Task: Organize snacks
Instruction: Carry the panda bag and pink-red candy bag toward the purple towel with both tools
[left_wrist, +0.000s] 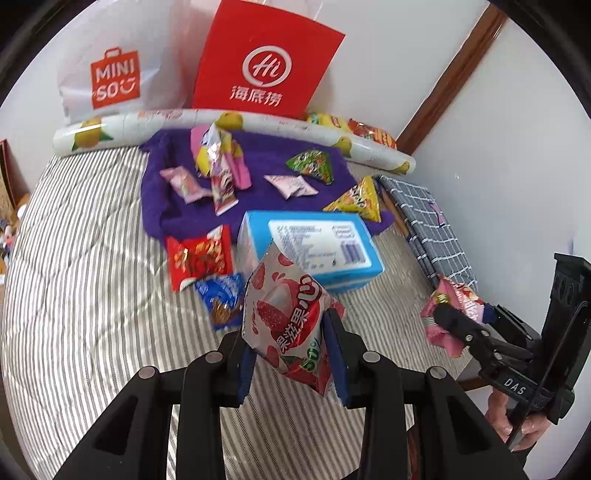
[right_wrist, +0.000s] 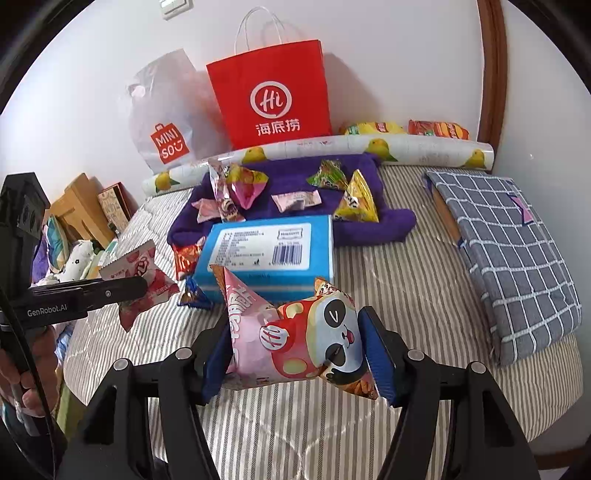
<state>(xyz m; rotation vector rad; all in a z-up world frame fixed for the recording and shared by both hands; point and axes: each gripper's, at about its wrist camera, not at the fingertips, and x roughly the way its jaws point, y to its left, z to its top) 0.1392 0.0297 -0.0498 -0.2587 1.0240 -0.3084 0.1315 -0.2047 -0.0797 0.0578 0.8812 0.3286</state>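
Left hand-held gripper (left_wrist: 291, 354): I have its blue pads clamped on a strawberry snack packet (left_wrist: 288, 325), red and white, which hangs clear above the bed (left_wrist: 74, 295).
Right hand-held gripper (right_wrist: 299, 350): I see it gripping a pink panda snack packet (right_wrist: 295, 339) crosswise between the pads, also off the bedspread.
Each seen from the other: from the left camera my right hand-held gripper sits at the right edge with the pink packet pinched at its tip; from the right camera the left one comes in from the left edge with the strawberry packet.
Blue box (right_wrist: 269, 254): lies flat on the striped bed, label up, just beyond both held packets, its far edge touching the purple towel (right_wrist: 288, 177).
On the towel: I count two pale pink sweets, a tall pink packet (left_wrist: 221, 173), a green triangular packet (left_wrist: 312, 164) and a yellow triangular packet (left_wrist: 358, 201) at the towel's right edge.
Left of the box: a red packet (left_wrist: 197, 260) and a small blue packet (left_wrist: 221, 299) on the stripes.
Back of the bed: a lemon-print roll (left_wrist: 229, 125) lies across, with a red paper bag (right_wrist: 273, 96) and a white shopping bag (right_wrist: 166, 118) against the wall behind it, and more packets to the right.
Right side: a grey checked cushion (right_wrist: 509, 251).
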